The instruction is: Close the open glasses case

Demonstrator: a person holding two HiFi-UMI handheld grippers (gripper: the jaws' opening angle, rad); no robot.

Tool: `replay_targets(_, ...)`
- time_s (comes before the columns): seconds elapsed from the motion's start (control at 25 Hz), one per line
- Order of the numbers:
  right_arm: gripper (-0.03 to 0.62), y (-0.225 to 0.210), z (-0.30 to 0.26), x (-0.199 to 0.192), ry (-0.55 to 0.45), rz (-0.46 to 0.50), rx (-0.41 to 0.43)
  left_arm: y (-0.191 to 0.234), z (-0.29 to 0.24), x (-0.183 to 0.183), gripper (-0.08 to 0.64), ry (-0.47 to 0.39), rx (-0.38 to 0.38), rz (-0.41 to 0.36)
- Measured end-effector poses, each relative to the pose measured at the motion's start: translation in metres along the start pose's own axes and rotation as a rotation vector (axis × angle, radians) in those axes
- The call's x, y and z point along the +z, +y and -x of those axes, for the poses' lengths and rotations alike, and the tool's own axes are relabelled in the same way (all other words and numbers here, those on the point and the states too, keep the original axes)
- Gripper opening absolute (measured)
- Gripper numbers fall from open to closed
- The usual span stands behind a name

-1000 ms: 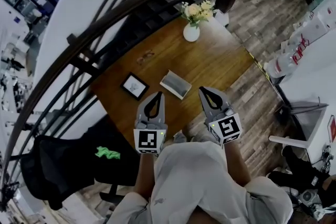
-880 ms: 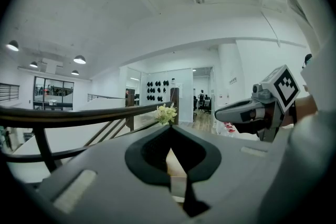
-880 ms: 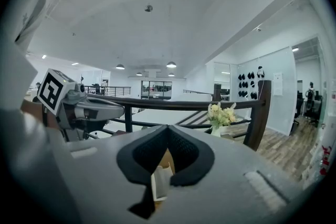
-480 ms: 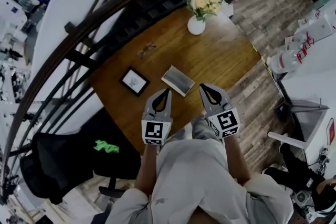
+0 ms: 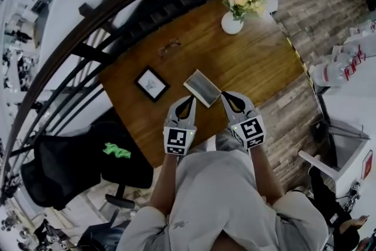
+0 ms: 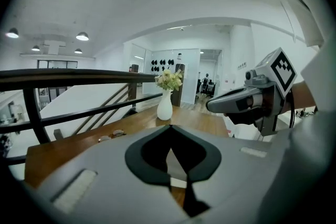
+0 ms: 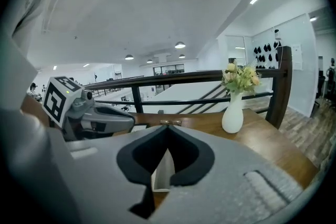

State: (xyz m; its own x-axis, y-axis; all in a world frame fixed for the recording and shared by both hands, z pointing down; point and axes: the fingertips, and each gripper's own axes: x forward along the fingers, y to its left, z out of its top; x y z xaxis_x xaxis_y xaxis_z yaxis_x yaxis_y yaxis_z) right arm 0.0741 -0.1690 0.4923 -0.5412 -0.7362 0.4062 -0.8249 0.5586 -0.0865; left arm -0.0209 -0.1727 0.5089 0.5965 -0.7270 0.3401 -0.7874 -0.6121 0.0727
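**Status.** Approach stage; the lid has not yet been contacted.

**Location.** The glasses case (image 5: 203, 87) lies open on the wooden table (image 5: 258, 67), at centre frame in the head view, with its pale interior facing up. The left gripper (image 5: 189, 99) hangs just below and left of the case. The right gripper (image 5: 225, 94) hangs just below and right of it. Neither appears to touch it.

**Jaw state.** Each gripper view shows that gripper's 2 jaws pressed together at the tips with nothing held. The case appears only beyond them, low in the frame.

**Hazards (assessed).**
1. Sliding. With the jaws together, each gripper can push but not clamp. A push on the lid with the base unbraced would likely move the whole case across the smooth wood.
2. Rotation. An off-centre push would likely turn the case instead of folding it.
3. Wrong half. The head view does not show which half is the lid, so pressing the base achieves nothing.
4. Collision. The picture frame (image 5: 151, 83) sits left of the case, apart from it. A leftward slide could strike it.
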Motion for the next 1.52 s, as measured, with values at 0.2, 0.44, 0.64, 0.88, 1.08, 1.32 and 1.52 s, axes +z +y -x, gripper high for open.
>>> replay_targets(0.2,0.003,-0.013,-0.016,-0.015,0.048,-0.003,0.039,0.005,-0.015,-0.019,0.02,0.049,0.032,0.03)
replay_targets(0.44,0.003,-0.024,-0.027,-0.034,0.094,-0.008,0.075,0.002,-0.031,-0.035,0.02,0.088,0.048,0.047)
replay_targets(0.64,0.003,-0.036,-0.037,-0.051,0.141,-0.012,0.094,0.001,-0.045,-0.049,0.02,0.123,0.055,0.055)
replay_targets(0.88,0.003,-0.045,-0.048,-0.068,0.182,-0.017,0.111,-0.001,-0.058,-0.066,0.02,0.164,0.046,0.073)
replay_targets(1.08,0.003,-0.047,-0.055,-0.081,0.213,-0.019,0.129,-0.004,-0.068,-0.078,0.02,0.186,0.043,0.086)
replay_targets(1.32,0.003,-0.047,-0.063,-0.098,0.255,-0.029,0.155,-0.011,-0.082,-0.093,0.02,0.229,0.022,0.098)
replay_targets(1.52,0.003,-0.048,-0.07,-0.108,0.279,-0.033,0.166,-0.017,-0.093,-0.104,0.02,0.253,0.007,0.101)
